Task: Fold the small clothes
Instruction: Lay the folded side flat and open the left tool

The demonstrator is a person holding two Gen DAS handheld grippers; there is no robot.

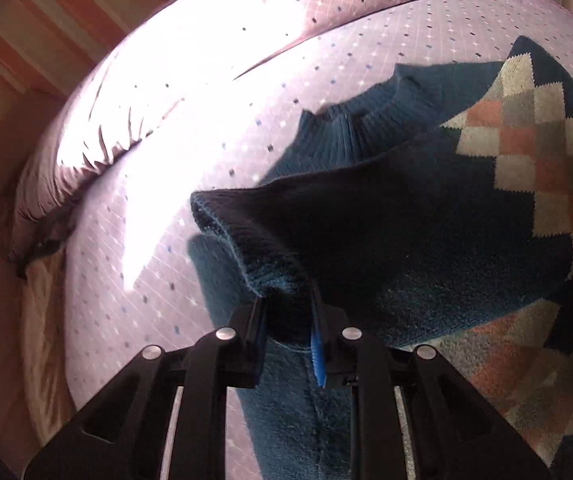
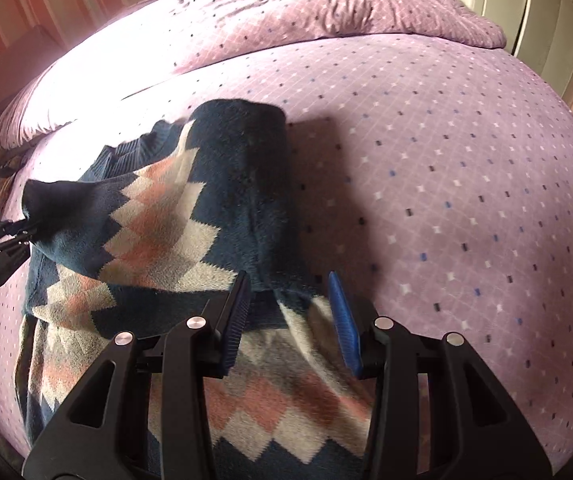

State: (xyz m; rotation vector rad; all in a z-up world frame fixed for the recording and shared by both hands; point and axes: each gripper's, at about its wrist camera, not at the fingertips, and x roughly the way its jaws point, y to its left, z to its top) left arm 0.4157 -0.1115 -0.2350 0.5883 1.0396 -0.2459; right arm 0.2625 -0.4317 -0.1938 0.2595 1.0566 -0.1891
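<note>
A navy knit sweater (image 1: pixel 426 240) with a pink, white and grey diamond pattern (image 2: pixel 158 224) lies on the purple bedspread. My left gripper (image 1: pixel 288 312) is shut on a dark ribbed edge of it, which stands lifted and bunched above the pads. In the right wrist view that gripper (image 2: pixel 10 236) shows at the far left, pulling up a navy corner. My right gripper (image 2: pixel 290 300) hovers over the sweater's right side with its jaws partly apart. A navy fold runs between them, and a gap shows beside the blue right pad (image 2: pixel 344 320).
The bedspread (image 2: pixel 446 200) spreads wide to the right of the sweater. A rumpled quilt of the same purple cloth (image 2: pixel 326 4) lies along the far side. A pillow (image 1: pixel 86 152) sits at the left, and striped pink walls stand behind.
</note>
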